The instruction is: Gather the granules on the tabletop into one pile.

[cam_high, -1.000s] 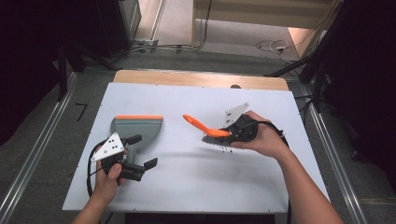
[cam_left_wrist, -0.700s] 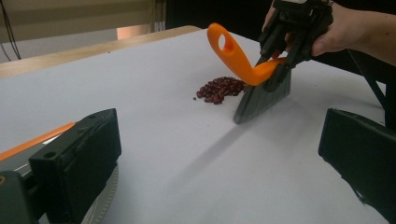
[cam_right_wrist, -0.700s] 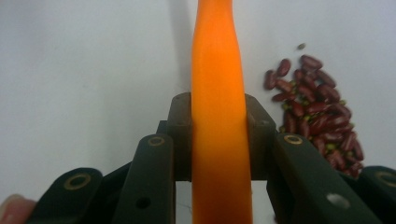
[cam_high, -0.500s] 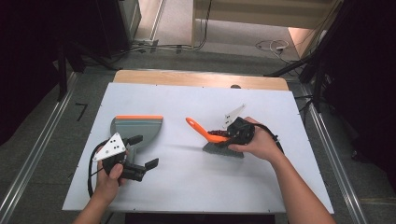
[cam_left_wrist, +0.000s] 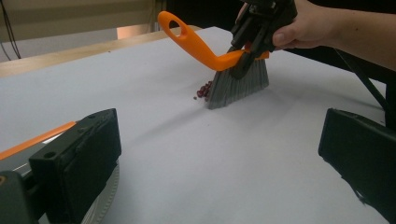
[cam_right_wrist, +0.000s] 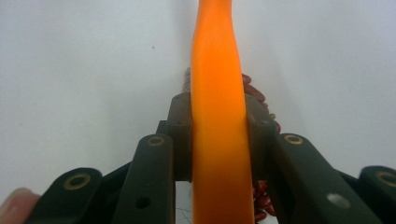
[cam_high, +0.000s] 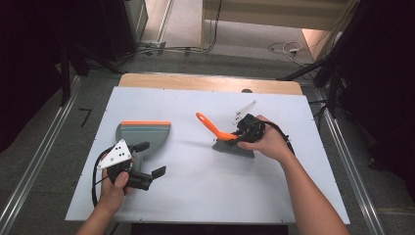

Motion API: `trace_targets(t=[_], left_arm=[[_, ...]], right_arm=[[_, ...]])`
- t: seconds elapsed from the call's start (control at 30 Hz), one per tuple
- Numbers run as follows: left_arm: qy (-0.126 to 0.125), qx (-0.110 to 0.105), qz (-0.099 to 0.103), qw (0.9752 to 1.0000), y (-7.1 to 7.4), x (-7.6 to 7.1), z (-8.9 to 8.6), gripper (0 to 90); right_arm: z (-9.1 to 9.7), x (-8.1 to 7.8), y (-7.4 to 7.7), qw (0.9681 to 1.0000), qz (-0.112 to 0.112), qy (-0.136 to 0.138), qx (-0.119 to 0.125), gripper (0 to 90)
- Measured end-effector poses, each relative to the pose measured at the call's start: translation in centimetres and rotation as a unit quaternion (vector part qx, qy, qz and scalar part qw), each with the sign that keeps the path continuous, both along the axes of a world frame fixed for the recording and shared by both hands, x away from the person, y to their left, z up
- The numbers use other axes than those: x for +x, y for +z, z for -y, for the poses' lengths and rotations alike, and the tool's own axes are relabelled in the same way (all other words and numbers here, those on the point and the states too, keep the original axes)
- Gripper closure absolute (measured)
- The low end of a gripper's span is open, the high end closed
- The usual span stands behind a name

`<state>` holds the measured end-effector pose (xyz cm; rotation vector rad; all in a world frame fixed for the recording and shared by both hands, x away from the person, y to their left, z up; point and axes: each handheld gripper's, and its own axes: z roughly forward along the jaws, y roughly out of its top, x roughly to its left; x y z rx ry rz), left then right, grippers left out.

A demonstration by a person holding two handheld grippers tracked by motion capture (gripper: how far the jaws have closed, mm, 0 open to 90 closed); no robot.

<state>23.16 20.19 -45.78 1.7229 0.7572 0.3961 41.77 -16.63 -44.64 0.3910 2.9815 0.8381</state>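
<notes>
A hand brush with an orange handle [cam_high: 209,125] and grey bristles [cam_high: 234,147] stands on the white table, bristles down. My right gripper [cam_high: 243,135] is shut on the brush handle [cam_right_wrist: 215,116], one jaw pressing each side. A small heap of red beans [cam_left_wrist: 203,89] lies against the bristles [cam_left_wrist: 238,81]; the beans [cam_right_wrist: 254,91] also show behind the jaws. A grey dustpan with an orange edge [cam_high: 142,134] lies at the left. My left gripper [cam_high: 150,159] is open just in front of the dustpan, nothing between its jaws [cam_left_wrist: 215,163], and faces the brush.
The white board [cam_high: 205,196] rests on a wooden table whose far edge [cam_high: 210,83] shows at the back. Metal rails [cam_high: 29,176] run along both sides on the floor. A cable loops from the left gripper [cam_high: 95,181].
My right hand has brought the brush down and slightly left, so the bristles now rest on the table. The left hand and the dustpan have stayed where they were.
</notes>
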Motion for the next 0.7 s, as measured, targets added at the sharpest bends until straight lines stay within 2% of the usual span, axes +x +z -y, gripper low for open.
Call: trace_targets(t=[0.2, 0.3, 0.43, 0.47, 0.7], left_arm=[[0.000, 0.000, 0.000, 1.0000, 0.0, 0.0, 0.0, 0.0], [0.001, -0.001, 0.000, 1.0000, 0.0, 0.0, 0.0, 0.0], [-0.001, 0.000, 0.000, 1.0000, 0.0, 0.0, 0.0, 0.0], [0.000, 0.000, 0.000, 1.0000, 0.0, 0.0, 0.0, 0.0], [0.000, 0.000, 0.000, 1.0000, 0.0, 0.0, 0.0, 0.0]], right_arm=[[-0.2, 0.2, 0.2, 0.9998, 0.009, -0.015, -0.005, 68.4], [-0.2, 0.1, 0.4, 0.9998, 0.016, -0.013, -0.005, 68.5], [0.2, 0.1, 0.9, 0.9998, 0.015, -0.016, 0.003, 68.5], [0.4, 0.0, 1.1, 0.9996, 0.011, -0.026, 0.003, 68.5], [1.2, -0.3, 2.4, 0.9988, 0.022, -0.039, 0.020, 68.5]])
